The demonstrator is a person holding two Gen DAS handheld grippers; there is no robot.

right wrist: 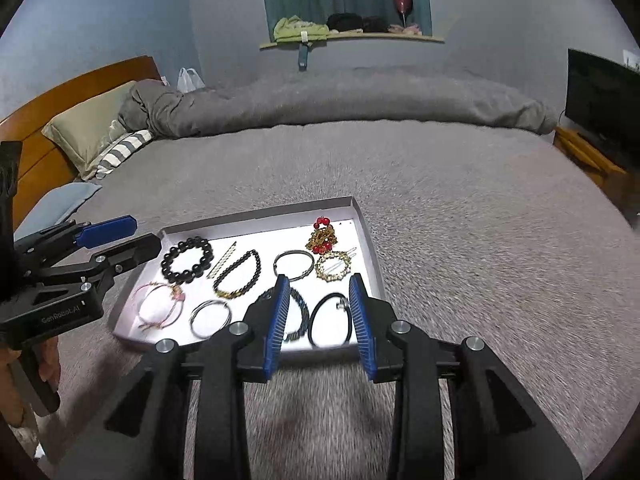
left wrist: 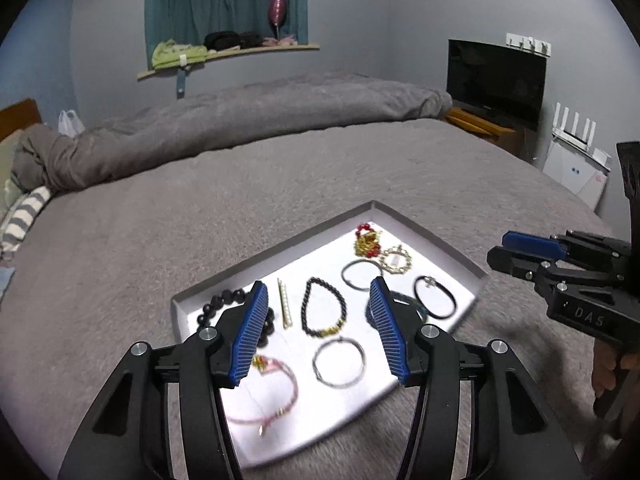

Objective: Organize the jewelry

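A shallow white tray [left wrist: 432,240] [right wrist: 370,248] lies on the grey bed with jewelry spread flat in it: a black bead bracelet [left wrist: 218,302] [right wrist: 172,258], a pearl hair clip [left wrist: 284,304], a dark bead bracelet with gold links [left wrist: 306,300], silver bangles [left wrist: 315,360], a pink cord bracelet [left wrist: 294,384], a red-and-gold piece [left wrist: 366,242] [right wrist: 322,236] and a black cord bracelet [left wrist: 430,281]. My left gripper [left wrist: 319,286] [right wrist: 146,234] hovers open over the tray's left half, holding nothing. Over the tray's near right edge, my right gripper [right wrist: 320,278] [left wrist: 498,248] is open and holds nothing.
The grey blanket [right wrist: 440,200] spreads on all sides of the tray. A rolled duvet [left wrist: 260,116] lies across the far side, with pillows [right wrist: 92,128] and a wooden headboard at the left. A television [left wrist: 496,80] on a low stand sits beyond the bed's right edge.
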